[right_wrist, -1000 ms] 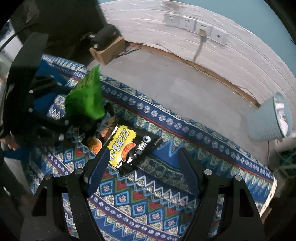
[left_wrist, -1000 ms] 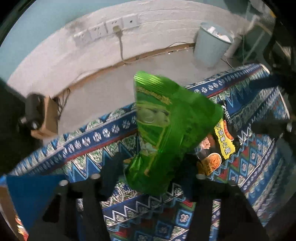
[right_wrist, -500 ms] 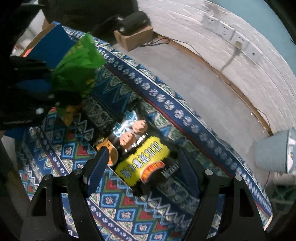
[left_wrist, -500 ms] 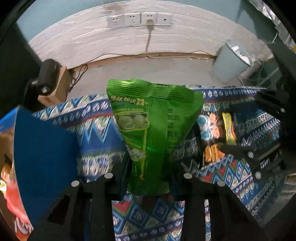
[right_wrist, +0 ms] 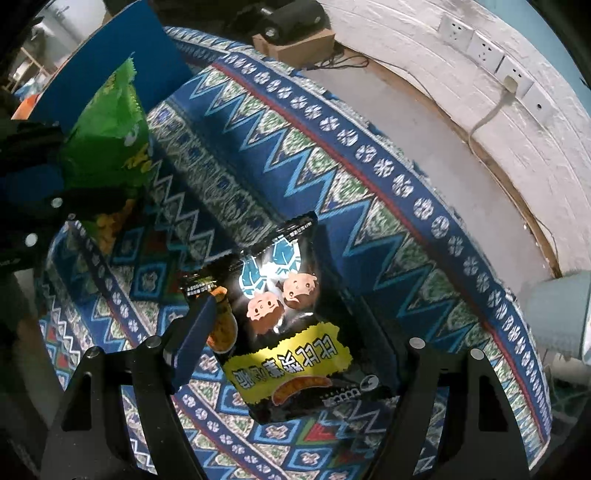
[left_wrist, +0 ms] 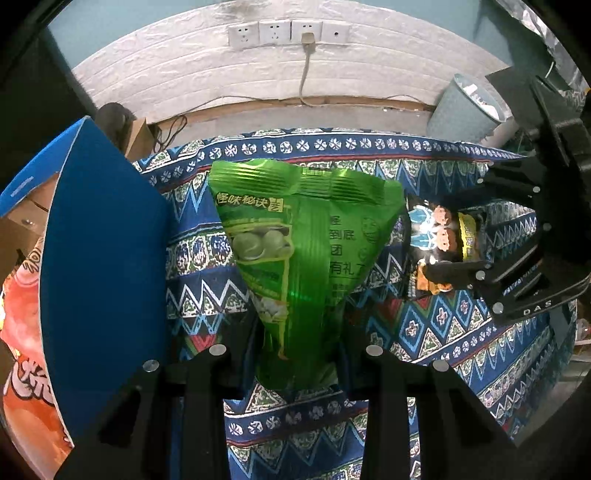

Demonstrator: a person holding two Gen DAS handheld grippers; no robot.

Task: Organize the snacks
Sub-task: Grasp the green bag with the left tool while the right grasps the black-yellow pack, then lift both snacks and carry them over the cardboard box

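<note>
My left gripper (left_wrist: 299, 354) is shut on the bottom of a green snack bag (left_wrist: 303, 251) and holds it upright above the patterned cloth, just right of a blue box flap (left_wrist: 103, 266). The green bag also shows in the right wrist view (right_wrist: 110, 133) at the left. My right gripper (right_wrist: 291, 354) is open, with its fingers on either side of a black and yellow snack bag (right_wrist: 288, 332) that lies on the cloth. That bag and the right gripper (left_wrist: 454, 271) show at the right in the left wrist view.
A blue cardboard box (left_wrist: 33, 184) with an orange snack pack (left_wrist: 22, 332) inside stands at the left. The table carries a blue patterned cloth (right_wrist: 332, 155). Beyond its far edge are the floor, a grey bin (left_wrist: 465, 110) and a wall with sockets (left_wrist: 288, 31).
My left gripper has carried the green bag left, up to the blue box. My right gripper has moved down over the black and yellow bag, which now lies between its fingers.
</note>
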